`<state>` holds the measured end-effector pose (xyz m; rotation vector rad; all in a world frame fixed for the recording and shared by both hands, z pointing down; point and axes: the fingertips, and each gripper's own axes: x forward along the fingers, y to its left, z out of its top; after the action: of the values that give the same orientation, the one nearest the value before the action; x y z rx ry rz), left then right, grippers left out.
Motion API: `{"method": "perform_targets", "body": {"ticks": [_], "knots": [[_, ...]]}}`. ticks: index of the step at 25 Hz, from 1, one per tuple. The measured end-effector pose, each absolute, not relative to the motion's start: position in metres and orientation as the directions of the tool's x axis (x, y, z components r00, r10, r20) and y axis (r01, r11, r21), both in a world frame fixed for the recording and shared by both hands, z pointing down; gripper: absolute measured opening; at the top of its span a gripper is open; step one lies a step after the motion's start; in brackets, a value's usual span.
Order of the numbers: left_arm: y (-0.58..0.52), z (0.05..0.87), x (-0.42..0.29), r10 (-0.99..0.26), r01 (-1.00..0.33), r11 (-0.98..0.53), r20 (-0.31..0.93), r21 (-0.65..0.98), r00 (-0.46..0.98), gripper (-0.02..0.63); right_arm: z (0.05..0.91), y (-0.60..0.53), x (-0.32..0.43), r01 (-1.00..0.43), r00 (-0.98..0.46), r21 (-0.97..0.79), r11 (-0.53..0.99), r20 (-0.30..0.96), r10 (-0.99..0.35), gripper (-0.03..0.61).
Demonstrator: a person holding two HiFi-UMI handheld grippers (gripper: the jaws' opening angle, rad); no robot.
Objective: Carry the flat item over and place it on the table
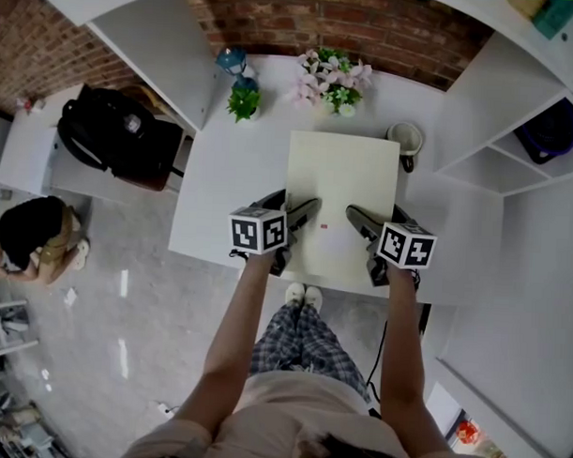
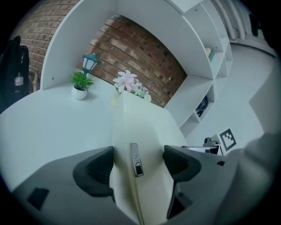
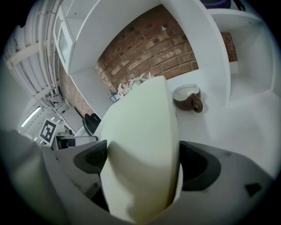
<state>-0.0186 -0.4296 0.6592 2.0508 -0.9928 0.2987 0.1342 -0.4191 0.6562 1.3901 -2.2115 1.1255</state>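
Note:
A flat cream-coloured item (image 1: 342, 202) lies lengthwise over the white table (image 1: 227, 184), its near end at the table's front edge. My left gripper (image 1: 301, 219) is shut on its near left edge, and my right gripper (image 1: 362, 226) is shut on its near right edge. In the left gripper view the flat item (image 2: 140, 127) runs away between the jaws of the left gripper (image 2: 138, 160), with a small dark tag on its seam. In the right gripper view the flat item (image 3: 140, 123) fills the gap of the right gripper (image 3: 142, 162). Whether it rests on the table I cannot tell.
At the table's far edge stand a small potted plant (image 1: 242, 102), a teal lantern (image 1: 232, 60), pink flowers (image 1: 331, 79) and a brown-and-white mug (image 1: 405, 138). White shelving flanks both sides. A black bag (image 1: 112, 133) sits at the left, and a person (image 1: 33, 233) crouches on the floor.

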Motion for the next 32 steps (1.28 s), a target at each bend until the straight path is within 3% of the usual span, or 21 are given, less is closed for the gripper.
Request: {"method": "perform_targets", "body": {"ticks": [14,32], "knots": [[-0.43,0.699,-0.017,-0.468,-0.754,-0.252,0.606,0.606,0.643,0.35,0.697,-0.418,0.136,-0.862,-0.479,-0.495,0.111,0.721,-0.502,0.509],[-0.435,0.689,-0.025,-0.49,-0.756,-0.287,0.588,0.589,0.644,0.348,0.69,-0.418,0.138,-0.852,-0.487,-0.512,0.114,0.69,-0.535,0.509]]}}
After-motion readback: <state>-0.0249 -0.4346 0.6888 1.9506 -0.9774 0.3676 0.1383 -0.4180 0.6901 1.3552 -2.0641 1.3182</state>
